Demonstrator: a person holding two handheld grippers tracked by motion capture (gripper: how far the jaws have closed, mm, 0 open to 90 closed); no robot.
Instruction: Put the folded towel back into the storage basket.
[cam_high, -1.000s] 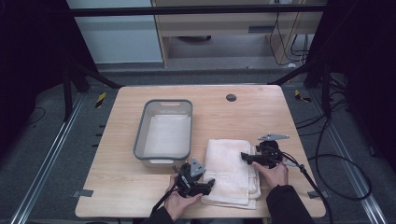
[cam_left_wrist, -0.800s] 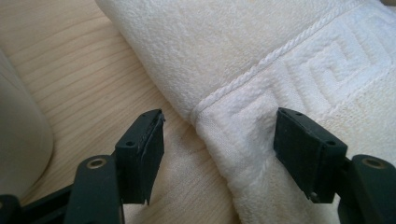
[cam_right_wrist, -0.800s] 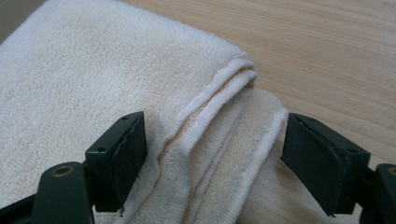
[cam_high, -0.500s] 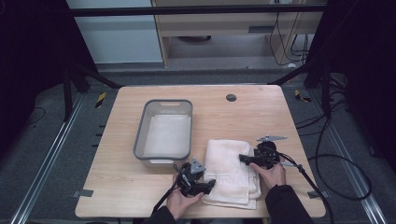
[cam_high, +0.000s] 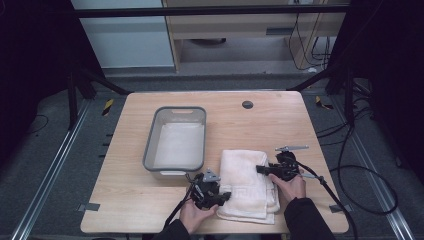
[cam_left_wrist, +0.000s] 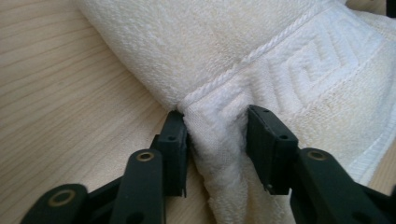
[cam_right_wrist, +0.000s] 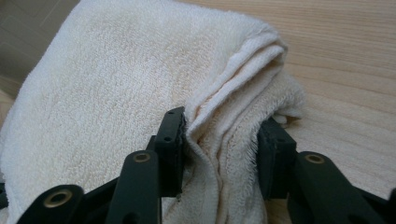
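A folded cream towel (cam_high: 248, 182) lies on the wooden surface (cam_high: 300, 120), just beside the grey tub (cam_high: 175, 140) on the side nearer the person, its near edge close to the surface's front edge. The tub holds a pale cloth or liner flat on its floor.

The left tongs (cam_high: 223, 195) sit at the towel's near corner on the tub side, held in the person's left hand (cam_high: 196, 215). Seen along them, the jaws stand part open with a ridge of towel pushed up between them; one jaw touches the fold by the corded band, the other looks a little off the cloth.

The right tongs (cam_high: 261, 169) come in at the towel's far-side edge away from the tub, with the right hand (cam_high: 291, 186) behind them. Their jaws are also part open, straddling the stacked layers of the folded edge; the cloth fills most of the gap, but I cannot tell whether both jaws press on it.
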